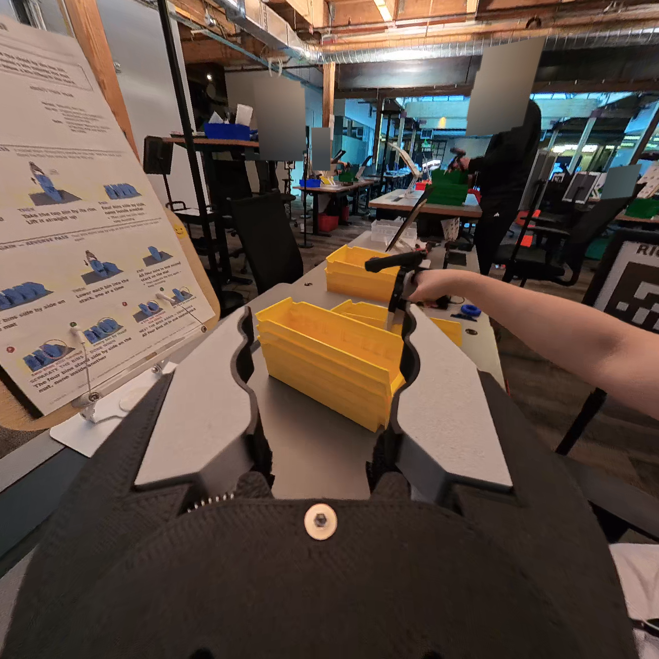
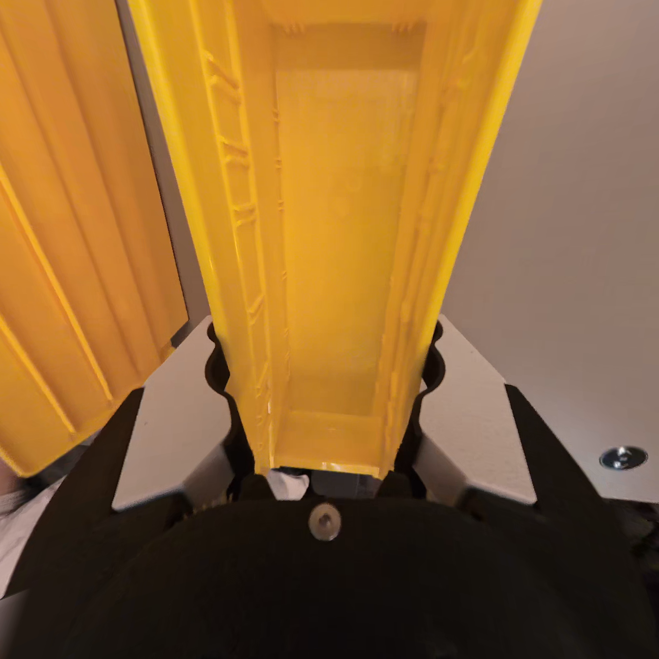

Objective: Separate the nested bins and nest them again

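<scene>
Desk: a pale grey desk (image 1: pixel 313 449) with a rounded far corner and small metal fittings set into its top; one screw (image 2: pixel 623 466) shows just right of the right gripper.
Left of the desk: a sheet of printed instructions with blue drawings (image 1: pixel 71 249) stands tilted on a wooden clipboard on a white stand.
Room: an open workshop with wooden beams, a silver duct along the ceiling, black office chairs and more desks carrying green, red and blue bins; a person in black (image 1: pixel 506 171) stands at one of those far desks.
Small things: a blue ring (image 1: pixel 470 309) lies near the right edge of the desk, and a clear plastic box (image 1: pixel 392 230) sits at the far end.
Near bins: a nested stack of yellow bins (image 1: pixel 331 360) stands on the desk just ahead of the left gripper, long and narrow, with stepped rims showing along its side.
Far bins: a second yellow stack (image 1: pixel 356 278) stands farther back, apart from the first.
Middle bin: a single yellow bin (image 2: pixel 342 231) lies between the two, with ribbed inner walls and a flat floor.
Left gripper (image 1: pixel 328 342): jaws apart and holding nothing; the near stack stands just beyond the tips, against the right-hand tip in this view.
Right gripper (image 2: pixel 326 356): held in a hand (image 1: pixel 435 285), jaws closed on the middle bin's two long walls.
</scene>
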